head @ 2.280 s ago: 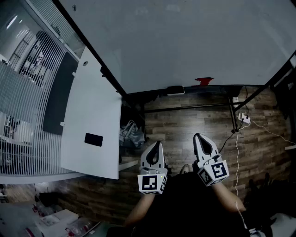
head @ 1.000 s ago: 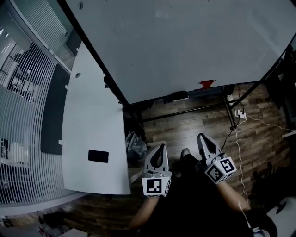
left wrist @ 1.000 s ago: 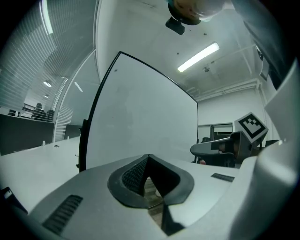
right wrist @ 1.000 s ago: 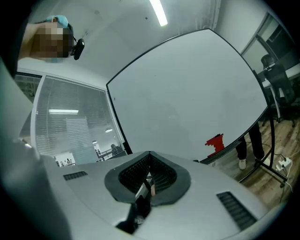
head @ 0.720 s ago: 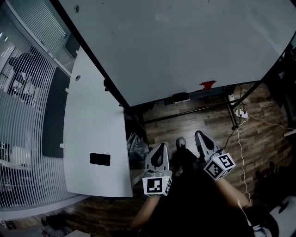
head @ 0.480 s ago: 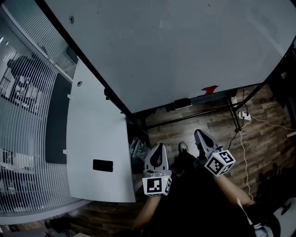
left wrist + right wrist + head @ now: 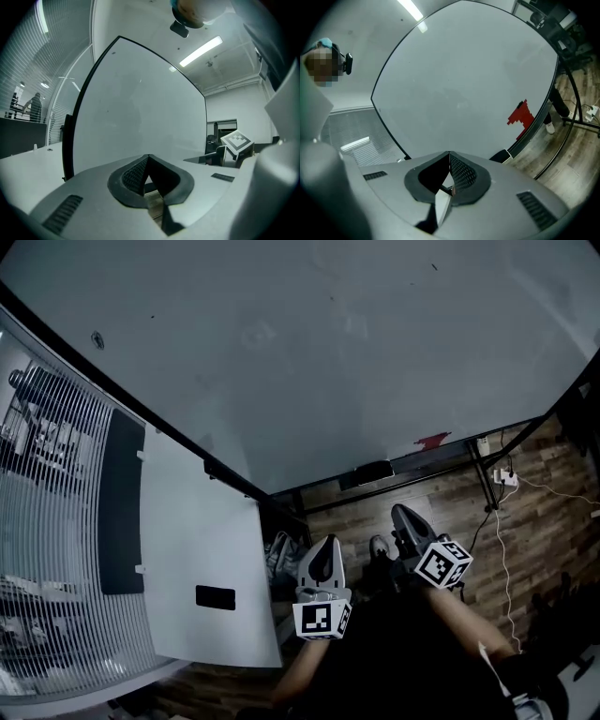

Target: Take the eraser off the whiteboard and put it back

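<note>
The whiteboard (image 7: 309, 352) fills the top of the head view. A black eraser (image 7: 373, 472) sits at its lower edge, and a red shape (image 7: 433, 440) is stuck on the board to the right of it. My left gripper (image 7: 325, 546) and right gripper (image 7: 401, 517) are held low in front of me, both short of the board and both shut with nothing in them. The right gripper view shows the eraser (image 7: 502, 155) and the red shape (image 7: 520, 115) ahead of the shut right gripper (image 7: 449, 154). In the left gripper view the left gripper (image 7: 148, 157) faces the bare board (image 7: 140, 108).
A white table (image 7: 202, 540) with a small black device (image 7: 216, 597) stands at the left, beside a slatted wall (image 7: 47, 521). The board's black stand legs (image 7: 483, 479), a power strip (image 7: 509, 477) with cables and a bag (image 7: 281, 554) are on the wooden floor.
The whiteboard has grown larger in the head view as I came closer. Both grippers moved forward towards it, still shut. The right gripper rolled, turning its marker cube.
</note>
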Available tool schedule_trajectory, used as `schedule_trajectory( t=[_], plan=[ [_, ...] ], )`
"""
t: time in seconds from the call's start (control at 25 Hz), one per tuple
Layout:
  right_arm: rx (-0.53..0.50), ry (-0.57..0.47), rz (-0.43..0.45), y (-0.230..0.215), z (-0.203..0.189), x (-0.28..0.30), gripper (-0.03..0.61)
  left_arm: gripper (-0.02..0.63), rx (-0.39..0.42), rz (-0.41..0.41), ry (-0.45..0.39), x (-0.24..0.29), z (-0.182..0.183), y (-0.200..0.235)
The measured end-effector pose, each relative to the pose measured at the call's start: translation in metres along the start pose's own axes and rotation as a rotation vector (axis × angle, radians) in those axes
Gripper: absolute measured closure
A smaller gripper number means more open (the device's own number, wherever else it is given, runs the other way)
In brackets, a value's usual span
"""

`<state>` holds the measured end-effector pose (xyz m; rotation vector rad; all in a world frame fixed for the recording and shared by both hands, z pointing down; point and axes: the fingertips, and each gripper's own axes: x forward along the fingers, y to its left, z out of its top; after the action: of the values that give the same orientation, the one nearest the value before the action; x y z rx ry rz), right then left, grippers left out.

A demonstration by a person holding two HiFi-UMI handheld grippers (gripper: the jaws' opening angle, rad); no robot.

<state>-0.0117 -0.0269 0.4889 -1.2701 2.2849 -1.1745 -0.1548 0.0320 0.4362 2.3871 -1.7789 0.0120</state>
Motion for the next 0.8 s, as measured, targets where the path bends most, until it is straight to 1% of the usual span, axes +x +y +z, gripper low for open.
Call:
schedule_trajectory(
  t=[0.24,0.68,0.8],
  plan=[
    [0.060,0.037,-0.016,-0.027,-0.001,0.029,0.565,0.612,-0.002,-0.018,0.032,0.031,-0.004,-0.001],
    [0.277,0.093,-0.036,-0.080,-0.024,0.057,0.563,0.612,0.014,-0.010,0.060,0.057,-0.019,-0.006],
    [0.306,0.107,-0.056,-0.094,-0.029,0.064,0.563,0.612,0.014,-0.002,0.072,0.064,-0.023,-0.005]
  ],
)
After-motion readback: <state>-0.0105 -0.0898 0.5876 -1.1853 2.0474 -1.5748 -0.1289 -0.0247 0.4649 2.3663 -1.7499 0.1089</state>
